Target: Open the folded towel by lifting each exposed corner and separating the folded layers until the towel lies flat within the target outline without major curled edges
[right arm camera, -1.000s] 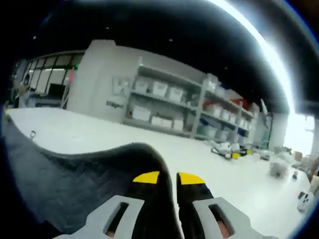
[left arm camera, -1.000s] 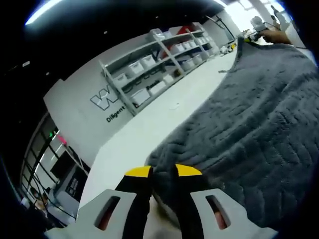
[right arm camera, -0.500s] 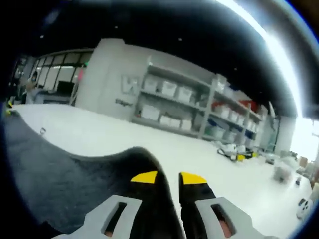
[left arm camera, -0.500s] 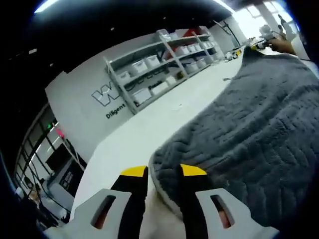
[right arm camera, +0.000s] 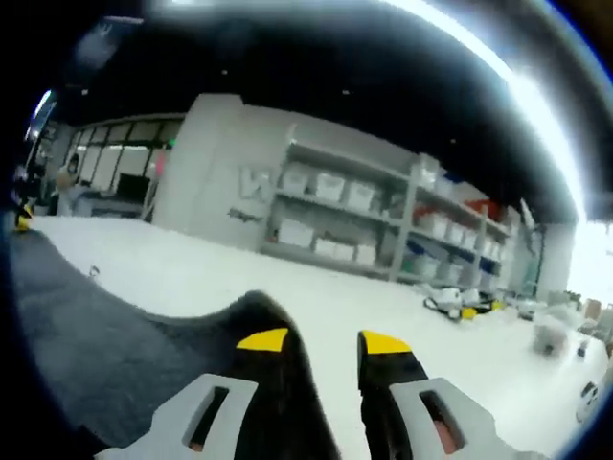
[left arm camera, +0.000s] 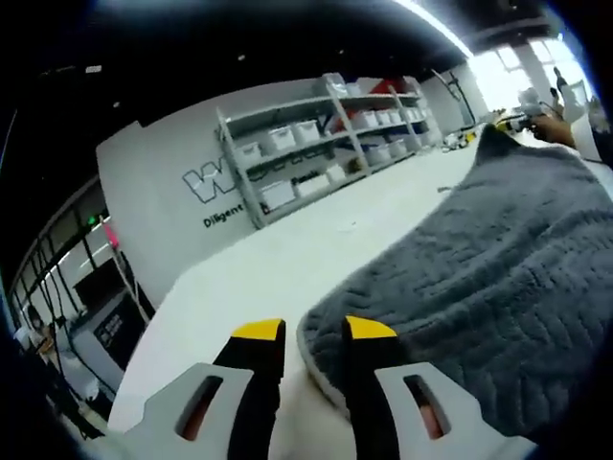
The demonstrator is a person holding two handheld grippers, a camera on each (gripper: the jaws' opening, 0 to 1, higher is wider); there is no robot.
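A: Left gripper (left arm camera: 314,331) status?
B: Jaws clamped on a corner of the grey towel (left arm camera: 479,278). The edge sits between the yellow tips. From there the towel spreads right and away over the white surface (left arm camera: 278,268).

A: Far end of it?
B: The far corner is raised into a peak near a person's hand (left arm camera: 551,126), top right of the left gripper view.

A: Right gripper (right arm camera: 324,340)?
B: Jaws a little apart. Dark towel (right arm camera: 105,335) fabric bunches up against the left jaw and runs between them. Can't tell if it's actually gripped, the picture is blurred.

A: Background?
B: Shelving (right arm camera: 383,225) with white bins along a grey wall.
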